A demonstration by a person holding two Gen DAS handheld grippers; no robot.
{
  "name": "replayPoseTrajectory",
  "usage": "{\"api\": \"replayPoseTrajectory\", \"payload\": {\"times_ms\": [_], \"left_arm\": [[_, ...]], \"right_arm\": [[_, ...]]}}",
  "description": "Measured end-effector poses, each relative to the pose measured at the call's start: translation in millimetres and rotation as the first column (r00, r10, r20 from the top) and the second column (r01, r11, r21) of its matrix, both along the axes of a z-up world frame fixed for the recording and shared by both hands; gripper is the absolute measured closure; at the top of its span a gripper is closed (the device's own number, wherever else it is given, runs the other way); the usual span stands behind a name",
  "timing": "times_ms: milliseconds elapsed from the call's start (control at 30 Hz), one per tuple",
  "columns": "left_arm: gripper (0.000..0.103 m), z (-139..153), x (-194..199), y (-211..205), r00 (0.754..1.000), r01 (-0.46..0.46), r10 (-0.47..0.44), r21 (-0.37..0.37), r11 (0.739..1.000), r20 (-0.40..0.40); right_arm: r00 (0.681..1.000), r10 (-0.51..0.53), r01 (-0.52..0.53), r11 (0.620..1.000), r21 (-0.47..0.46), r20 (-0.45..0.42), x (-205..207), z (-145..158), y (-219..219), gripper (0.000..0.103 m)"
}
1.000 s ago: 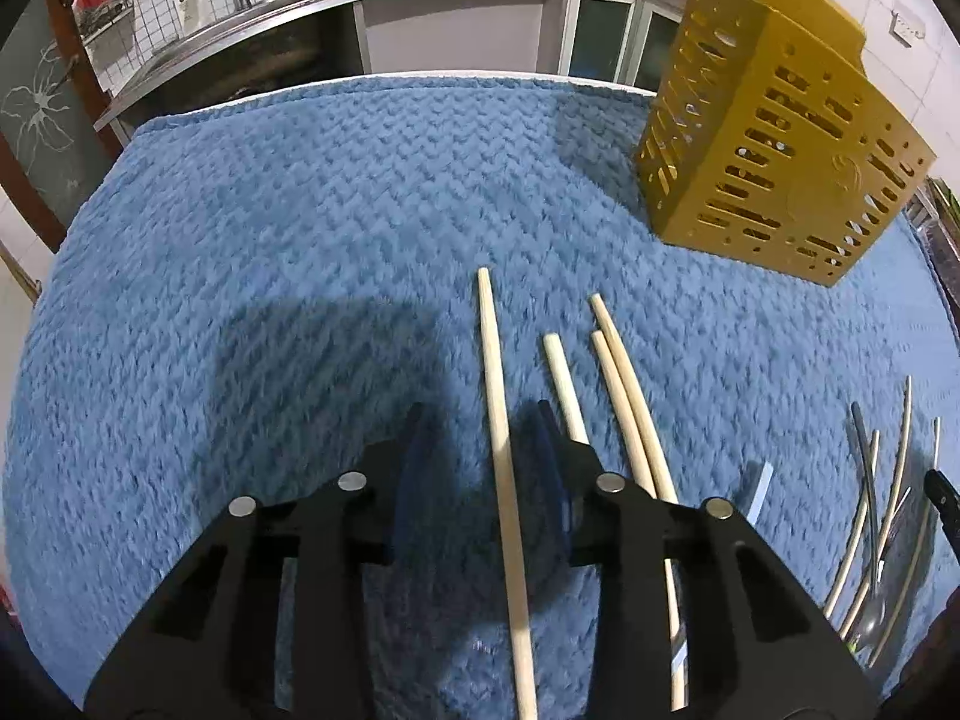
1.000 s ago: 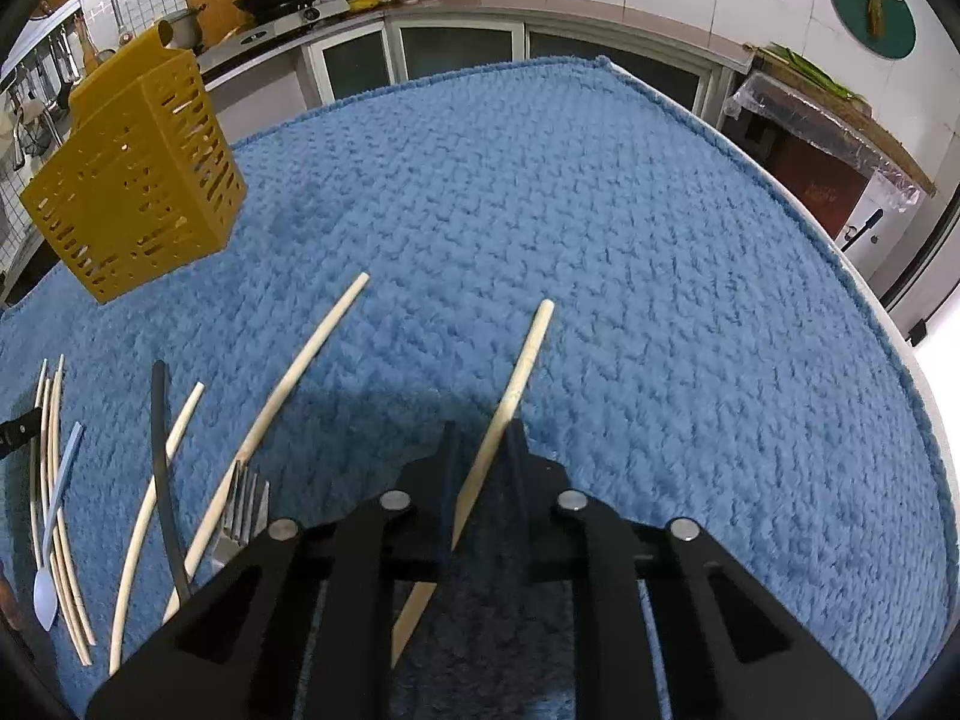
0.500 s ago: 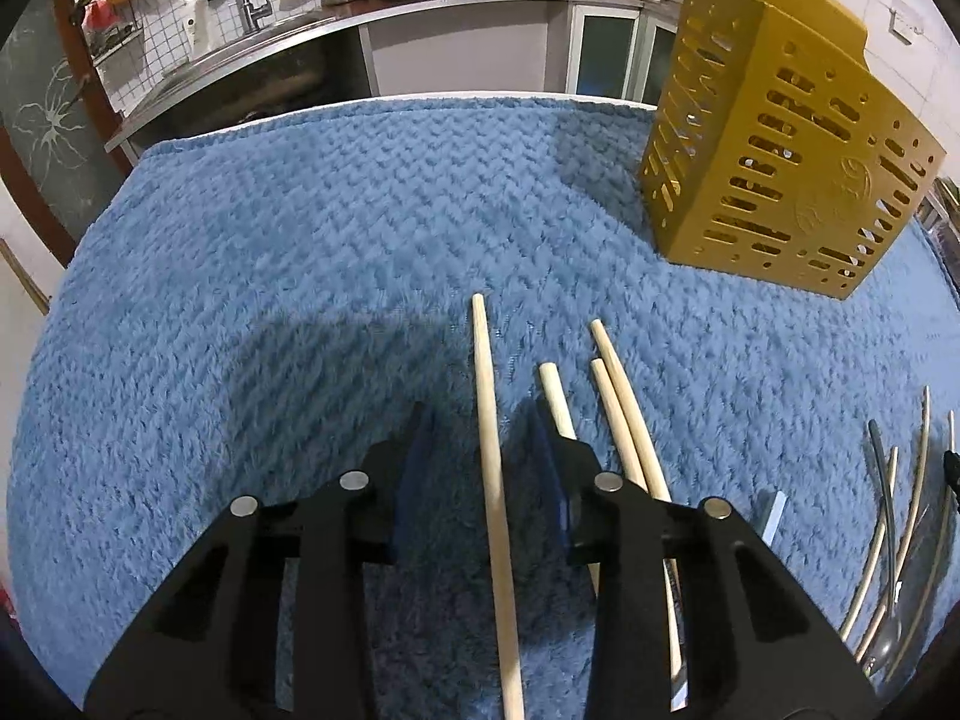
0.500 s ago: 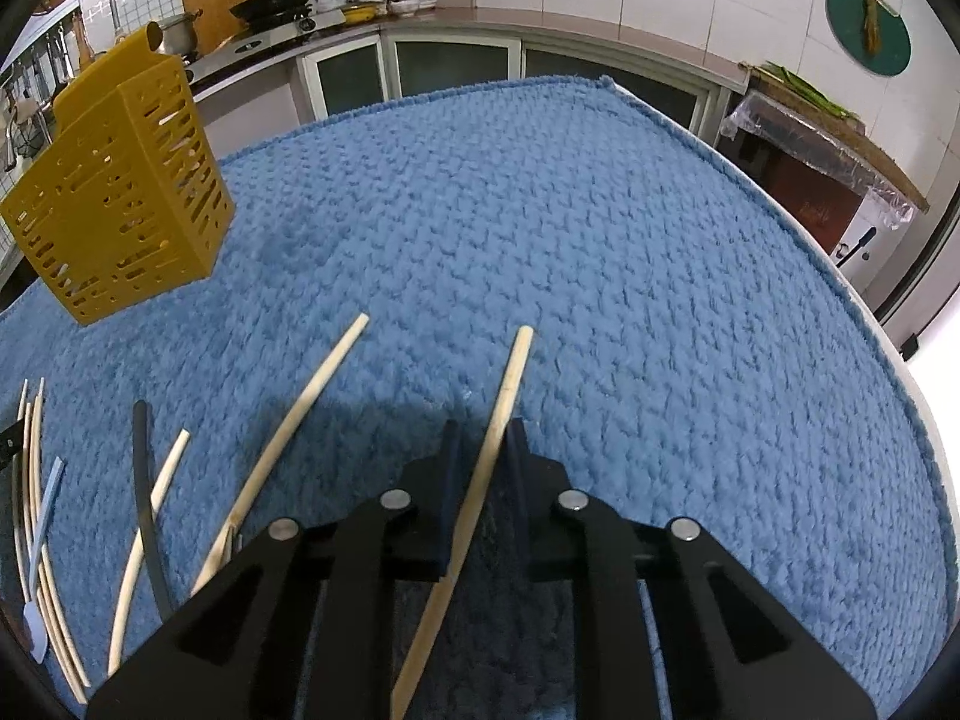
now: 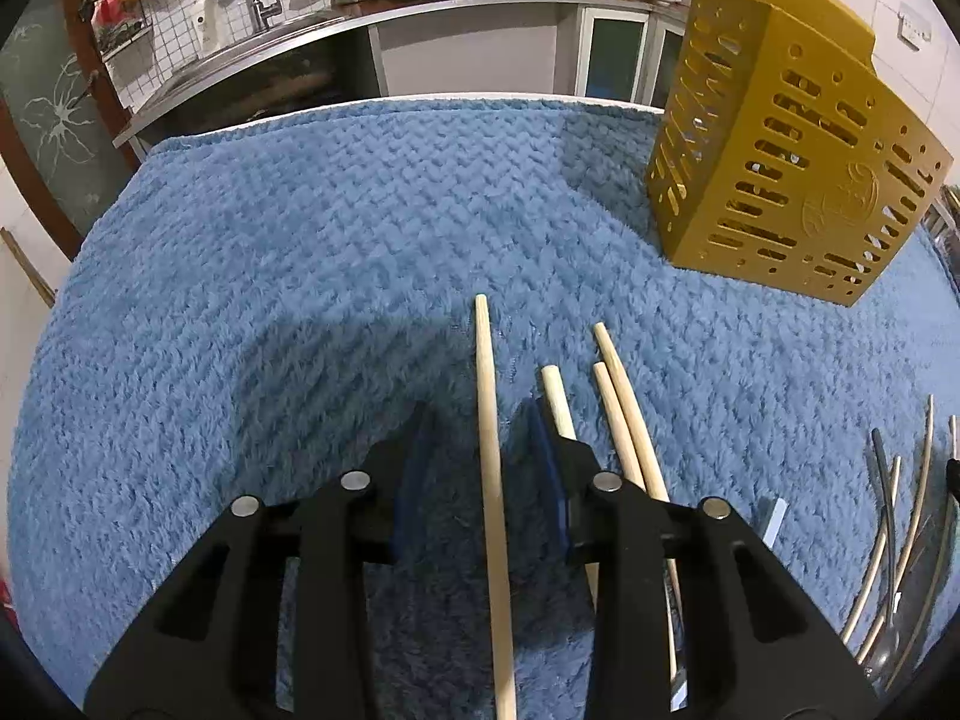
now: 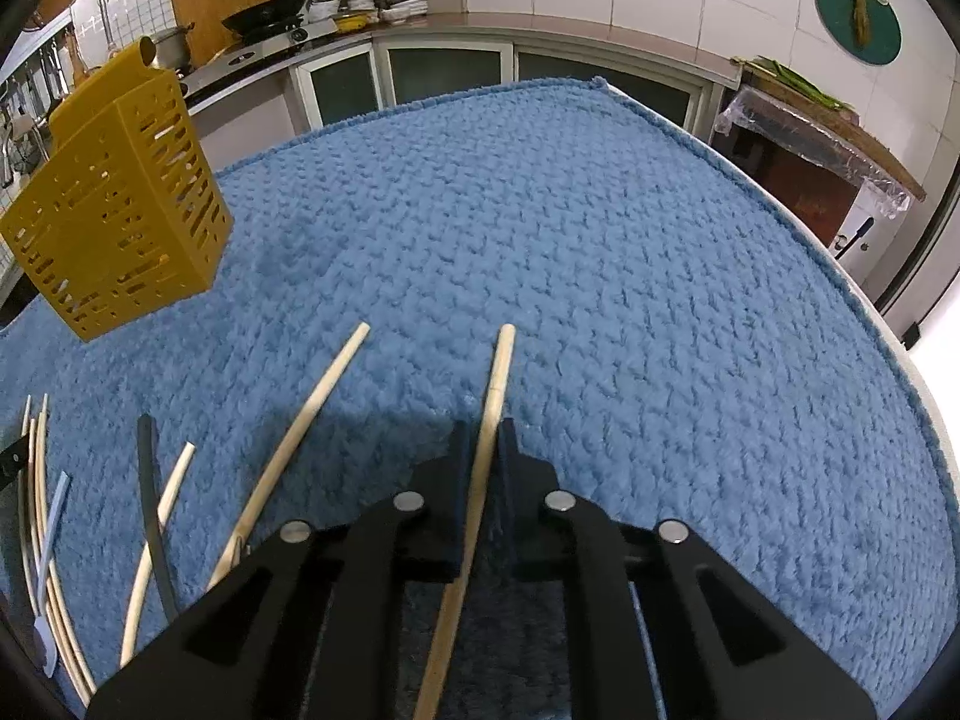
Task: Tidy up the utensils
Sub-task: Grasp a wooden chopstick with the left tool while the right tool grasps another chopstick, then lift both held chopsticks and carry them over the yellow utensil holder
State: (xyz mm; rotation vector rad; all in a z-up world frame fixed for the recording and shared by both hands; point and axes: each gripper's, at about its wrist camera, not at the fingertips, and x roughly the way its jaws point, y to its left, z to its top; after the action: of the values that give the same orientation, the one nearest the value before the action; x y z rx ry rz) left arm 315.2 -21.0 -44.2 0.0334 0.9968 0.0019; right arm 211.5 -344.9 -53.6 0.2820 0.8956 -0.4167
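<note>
The right claw is pinched tight on one wooden chopstick in the lower middle of its frame, the tip pointing up the picture over the blue fuzzy surface. The left claw is spread wide around another chopstick at the bottom middle of its frame, not touching it. The yellow holder with holes stands in the upper right of the left view. More chopsticks lie just right of the left claw. This looks like the picking-up step. Next, the left claw likely needs to squeeze shut, then both sticks go to the holder.
</note>
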Motion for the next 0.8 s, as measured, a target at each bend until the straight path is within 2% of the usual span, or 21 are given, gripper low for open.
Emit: {"api": "replayPoseTrajectory", "payload": {"times_ms": [67, 100, 200, 467, 633, 800], "left_arm": [[0.094, 1.7, -1.2, 3.7, 1.0, 0.007, -0.007, -0.022, 1.0, 0.001], [0.098, 1.9, -1.1, 5.7, 1.0, 0.009, -0.01, -0.04, 0.999, -0.008], [0.099, 6.6, -3.8, 14.6, 1.0, 0.003, -0.006, -0.107, 0.994, -0.021], [0.099, 24.3, -27.6, 15.6, 0.999, 0.047, -0.046, -0.181, 0.982, 0.009], [0.099, 51.7, -49.2, 9.7, 0.992, 0.109, -0.094, -0.208, 0.972, 0.081], [0.099, 79.9, -76.4, -1.8, 0.972, 0.194, -0.154, -0.238, 0.952, 0.176]], "right_arm": [[1.0, 0.017, -0.017, 1.0, 0.022, 0.014, -0.4, 1.1, -0.3, 0.097], [0.999, 0.026, -0.027, 0.999, 0.033, 0.022, -0.8, 2.4, 0.2, 0.097], [0.997, 0.06, -0.062, 0.997, 0.052, 0.044, -2.7, 7.1, 1.3, 0.097], [0.983, 0.146, -0.156, 0.984, 0.091, 0.11, -19.7, 27.9, 8.8, 0.097], [0.971, 0.184, -0.199, 0.976, 0.088, 0.154, -31.5, 42.6, 13.9, 0.097], [0.946, 0.219, -0.248, 0.963, 0.101, 0.239, -43.4, 56.6, 19.2, 0.097]]}}
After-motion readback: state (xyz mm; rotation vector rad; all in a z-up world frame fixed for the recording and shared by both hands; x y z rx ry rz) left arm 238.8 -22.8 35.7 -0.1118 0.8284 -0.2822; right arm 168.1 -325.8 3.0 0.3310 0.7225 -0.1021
